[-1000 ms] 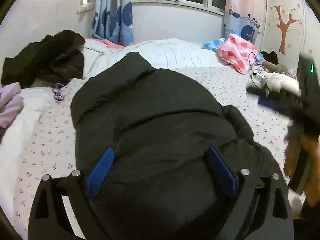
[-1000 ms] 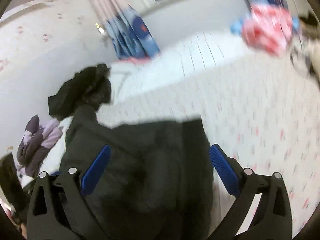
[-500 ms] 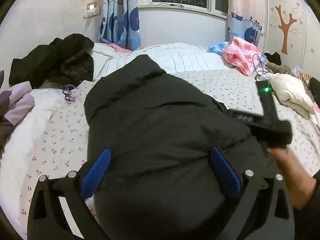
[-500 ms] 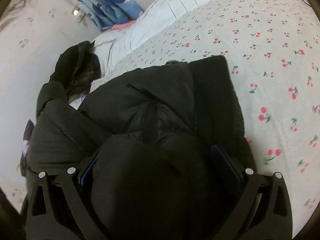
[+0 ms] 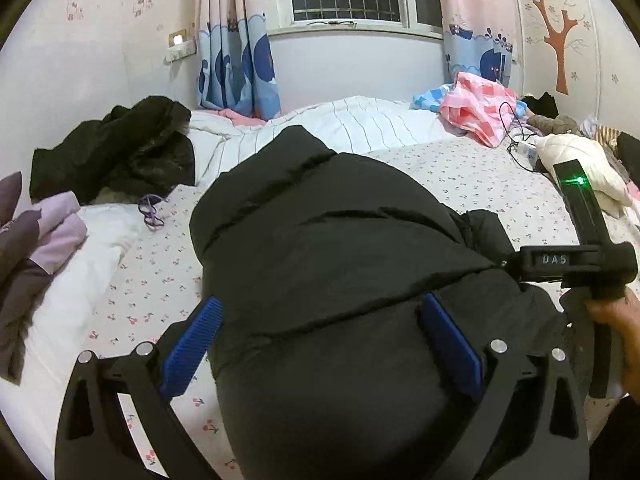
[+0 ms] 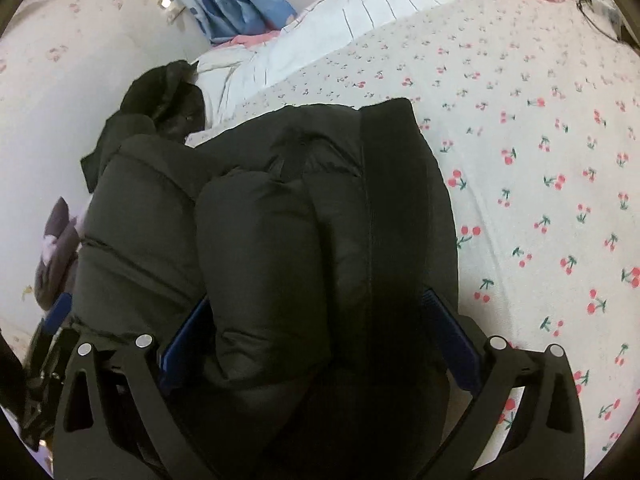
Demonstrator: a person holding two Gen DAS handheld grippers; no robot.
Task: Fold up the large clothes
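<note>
A large black puffer jacket [image 5: 328,248] lies bundled on the cherry-print bed sheet [image 5: 160,272]; it also shows in the right wrist view [image 6: 280,208]. My left gripper [image 5: 320,344] is open, its blue pads on either side of the jacket's near end. My right gripper [image 6: 316,340] is open too, its jaws astride a thick fold of the jacket. The right gripper's body [image 5: 580,256] shows in the left wrist view at the jacket's right side, held by a hand.
Another black garment [image 5: 116,152] lies at the back left. Folded purple clothes [image 5: 36,240] sit at the left. A pink checked cloth [image 5: 476,112], a cable and a cream garment [image 5: 580,160] are at the back right. A striped white quilt [image 5: 360,128] lies behind the jacket.
The right gripper has swung in from the right and dropped onto the jacket's right side. The left gripper has shifted slightly, the jacket staying between its pads.
</note>
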